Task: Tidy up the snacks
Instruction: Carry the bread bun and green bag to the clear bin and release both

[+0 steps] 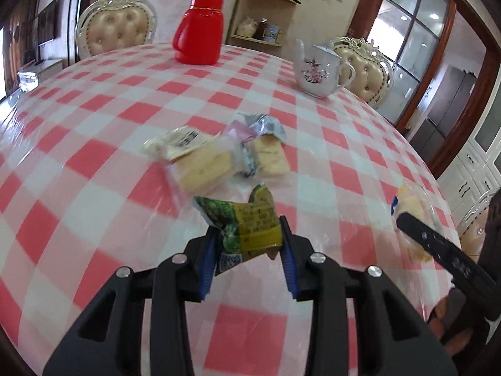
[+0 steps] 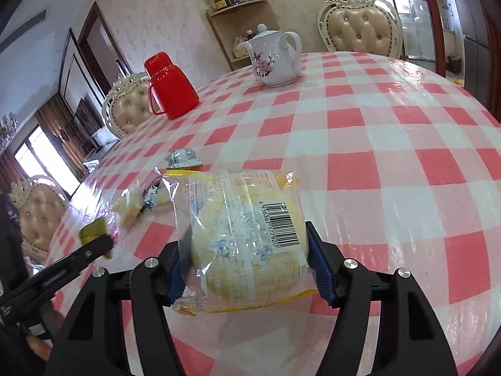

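Observation:
My left gripper (image 1: 248,230) is shut on a green and yellow snack packet (image 1: 247,224) and holds it above the checked tablecloth. Just beyond it lie several wrapped cake snacks in a loose pile (image 1: 219,156). My right gripper (image 2: 247,235) is shut on a clear bag with a yellow cake and a barcode (image 2: 247,232), held above the table. In the left wrist view the right gripper and its bag (image 1: 413,216) show at the right. In the right wrist view the left gripper finger (image 2: 78,255) with the green packet (image 2: 94,230) shows at the left, near the pile (image 2: 141,200).
A red flask (image 1: 200,28) and a white flowered teapot (image 1: 319,69) stand at the far side of the round table (image 1: 94,125). Padded chairs (image 1: 117,28) ring the table. A corner shelf (image 1: 266,9) with jars stands behind. The table edge curves close at the right.

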Motion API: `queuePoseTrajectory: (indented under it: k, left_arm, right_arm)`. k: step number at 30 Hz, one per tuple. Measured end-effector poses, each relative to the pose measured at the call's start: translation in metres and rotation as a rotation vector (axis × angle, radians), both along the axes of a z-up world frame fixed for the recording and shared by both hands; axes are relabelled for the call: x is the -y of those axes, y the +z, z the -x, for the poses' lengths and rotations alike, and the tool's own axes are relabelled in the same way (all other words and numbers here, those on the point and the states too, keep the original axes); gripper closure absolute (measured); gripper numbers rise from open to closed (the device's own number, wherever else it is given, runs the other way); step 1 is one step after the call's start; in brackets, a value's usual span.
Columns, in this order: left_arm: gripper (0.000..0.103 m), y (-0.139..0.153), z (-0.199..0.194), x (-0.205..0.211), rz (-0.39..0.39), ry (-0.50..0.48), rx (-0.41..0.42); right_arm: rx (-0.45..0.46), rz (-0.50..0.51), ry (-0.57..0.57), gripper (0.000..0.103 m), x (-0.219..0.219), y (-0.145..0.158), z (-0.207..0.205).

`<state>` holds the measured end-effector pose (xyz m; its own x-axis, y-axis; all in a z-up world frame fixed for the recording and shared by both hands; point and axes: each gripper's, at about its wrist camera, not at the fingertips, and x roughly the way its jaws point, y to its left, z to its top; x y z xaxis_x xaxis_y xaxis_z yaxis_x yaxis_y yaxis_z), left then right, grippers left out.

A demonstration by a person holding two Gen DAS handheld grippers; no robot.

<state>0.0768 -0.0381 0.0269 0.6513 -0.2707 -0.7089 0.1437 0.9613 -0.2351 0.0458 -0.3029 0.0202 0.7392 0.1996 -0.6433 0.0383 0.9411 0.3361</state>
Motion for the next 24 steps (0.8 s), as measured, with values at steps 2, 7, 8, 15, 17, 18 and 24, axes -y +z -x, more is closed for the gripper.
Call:
queuePoseTrajectory:
  k: [2,7,8,15,17,18,24]
  left_arm:
    - [0.066,-0.001,0.007,-0.007,0.020,0.008,-0.001]
    - [0.066,0.000,0.023,-0.013,0.035,0.021,0.022]
    - [0.066,0.001,0.027,-0.014,0.040,0.024,0.027]
    - [0.066,0.009,0.062,-0.016,0.027,0.031,0.070]
    - [0.066,0.008,0.072,-0.016,0.033,0.026,0.067]
    - [0.066,0.008,0.076,-0.017,0.037,0.024,0.067]
    - [0.065,0.013,0.111,-0.022,0.030,0.015,0.094]
  right_arm:
    - [0.006,0.011,-0.003,0.039,-0.001,0.000,0.000]
    - [0.029,0.012,-0.014,0.039,-0.002,0.002,0.012]
    - [0.027,0.003,-0.017,0.039,-0.002,0.001,0.016]
    - [0.036,-0.122,0.017,0.039,-0.010,0.001,0.059]
    - [0.033,-0.157,0.034,0.039,-0.016,0.001,0.070]
    - [0.031,-0.159,0.038,0.039,-0.019,0.001,0.074]
    - [0.019,-0.166,0.102,0.039,-0.050,0.000,0.108]
